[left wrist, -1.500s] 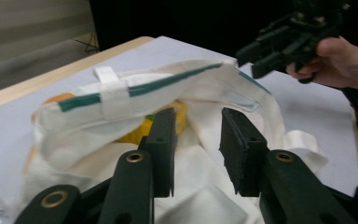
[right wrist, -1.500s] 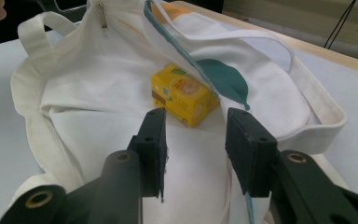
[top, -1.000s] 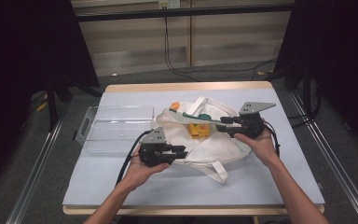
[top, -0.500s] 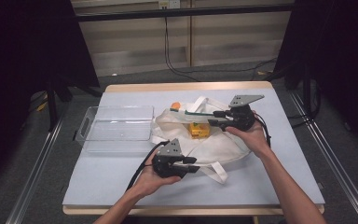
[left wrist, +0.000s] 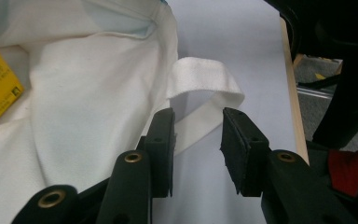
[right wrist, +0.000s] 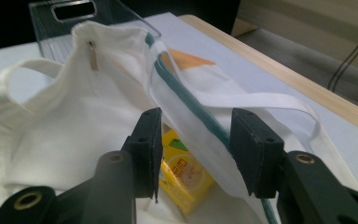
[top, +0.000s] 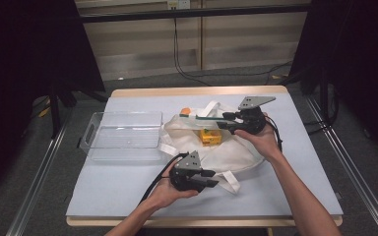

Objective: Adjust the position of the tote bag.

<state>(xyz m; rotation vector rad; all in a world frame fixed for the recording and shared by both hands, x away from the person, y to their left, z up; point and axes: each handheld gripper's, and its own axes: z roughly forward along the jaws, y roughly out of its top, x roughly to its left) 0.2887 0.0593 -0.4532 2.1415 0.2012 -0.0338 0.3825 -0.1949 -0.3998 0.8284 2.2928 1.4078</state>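
A white cloth tote bag [top: 226,150] lies on the table with a yellow carton [top: 209,136] in its mouth and an orange item [top: 184,111] at its far edge. My right gripper [top: 222,121] is open at the bag's mouth. In the right gripper view the teal-edged rim [right wrist: 186,107] runs raised through the gap between the jaws of that gripper [right wrist: 196,116], above the yellow carton [right wrist: 184,175]. My left gripper [top: 212,179] is open at the bag's near side. Its jaws [left wrist: 198,116] stand just short of a white handle strap [left wrist: 200,81].
A clear plastic bin [top: 123,135] stands left of the bag, touching its rim. The light blue table cover [top: 300,162] is bare on the right and in front. The table's wooden edge [left wrist: 289,93] lies beyond the strap in the left gripper view.
My left gripper has drawn back from the bag's middle toward the near edge and to the right. My right gripper has shifted slightly away and left with the rim raised.
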